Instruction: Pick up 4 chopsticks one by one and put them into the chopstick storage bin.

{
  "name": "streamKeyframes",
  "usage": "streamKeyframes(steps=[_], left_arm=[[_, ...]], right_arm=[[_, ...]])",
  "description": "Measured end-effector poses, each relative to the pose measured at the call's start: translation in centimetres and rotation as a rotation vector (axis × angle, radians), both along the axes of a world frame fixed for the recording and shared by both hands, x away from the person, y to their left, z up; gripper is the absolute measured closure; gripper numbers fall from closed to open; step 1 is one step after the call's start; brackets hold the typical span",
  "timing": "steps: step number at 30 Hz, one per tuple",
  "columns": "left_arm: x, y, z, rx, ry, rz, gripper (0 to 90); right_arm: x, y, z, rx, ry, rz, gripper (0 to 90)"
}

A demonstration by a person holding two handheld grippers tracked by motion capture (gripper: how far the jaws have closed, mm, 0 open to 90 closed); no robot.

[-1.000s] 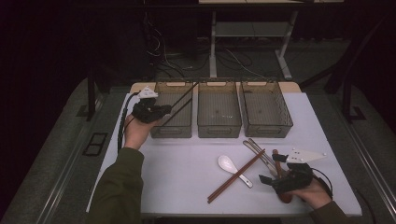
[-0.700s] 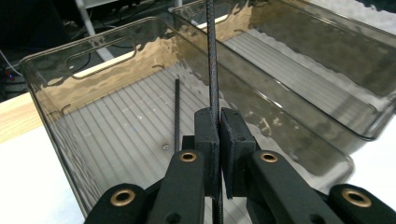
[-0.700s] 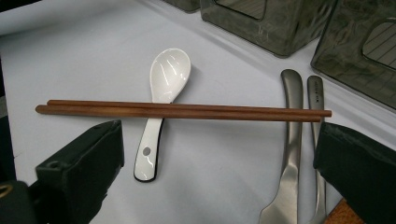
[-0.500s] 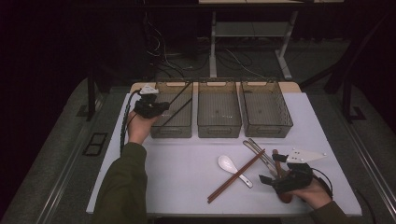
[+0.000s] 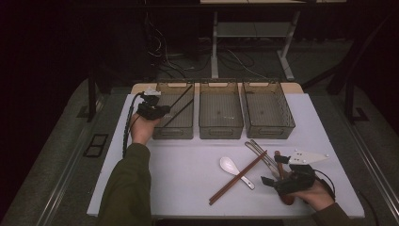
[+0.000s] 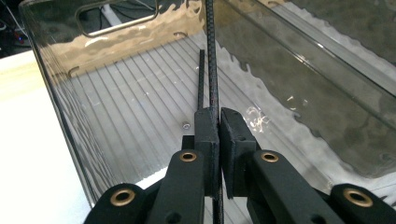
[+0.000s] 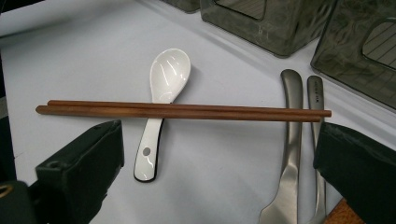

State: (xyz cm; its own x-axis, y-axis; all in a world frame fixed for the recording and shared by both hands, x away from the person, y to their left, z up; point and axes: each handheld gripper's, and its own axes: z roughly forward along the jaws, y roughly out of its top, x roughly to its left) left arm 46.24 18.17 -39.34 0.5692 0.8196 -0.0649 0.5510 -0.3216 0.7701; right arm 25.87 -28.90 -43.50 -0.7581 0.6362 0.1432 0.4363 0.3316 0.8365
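My left gripper is at the near left corner of the left clear bin, shut on a thin black chopstick that slants up across the bin. A second black chopstick lies on the bin's ribbed floor. My right gripper rests open at the table's front right. Its jaws stand wide, either side of a pair of brown wooden chopsticks that lies across a white spoon. Two metal utensil handles lie beside them.
Two more clear bins, middle and right, stand in the row at the back of the white table. A brown wooden handle lies under my right hand. Dark floor surrounds the table.
My left gripper has shifted slightly and come down a little at the left bin, still holding the black chopstick. The right gripper and the utensils have not moved.
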Motion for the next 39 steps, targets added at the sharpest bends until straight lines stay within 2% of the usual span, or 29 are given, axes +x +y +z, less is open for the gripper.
streamKeyframes(steps=[4,15,25,28,32,33,39], left_arm=[[0.0,0.0,-0.1,0.0,0.006,0.006,84.1],[0.0,-0.1,0.0,0.007,-0.01,0.016,70.9],[-0.7,-0.2,0.9,-0.023,-0.033,-0.011,54.7],[-1.1,-0.3,1.2,-0.034,-0.036,-0.039,49.7],[-1.7,-0.5,1.7,-0.04,-0.062,-0.054,44.6],[-2.2,-0.7,2.0,-0.051,-0.075,-0.065,43.0],[-4.1,-1.1,2.3,-0.08,-0.095,-0.105,35.1]], right_arm=[[0.0,0.0,0.0,0.0,0.0,0.0,1.6],[0.0,0.0,0.0,-0.001,0.001,0.002,1.6],[0.0,0.0,0.0,-0.001,0.0,0.001,1.6],[0.0,0.0,0.0,-0.001,0.0,0.0,1.6],[0.0,0.0,0.0,-0.001,0.001,0.0,1.6],[0.0,0.0,0.0,-0.001,0.001,0.0,1.6],[-0.1,0.0,0.0,0.0,0.002,-0.001,1.6]])
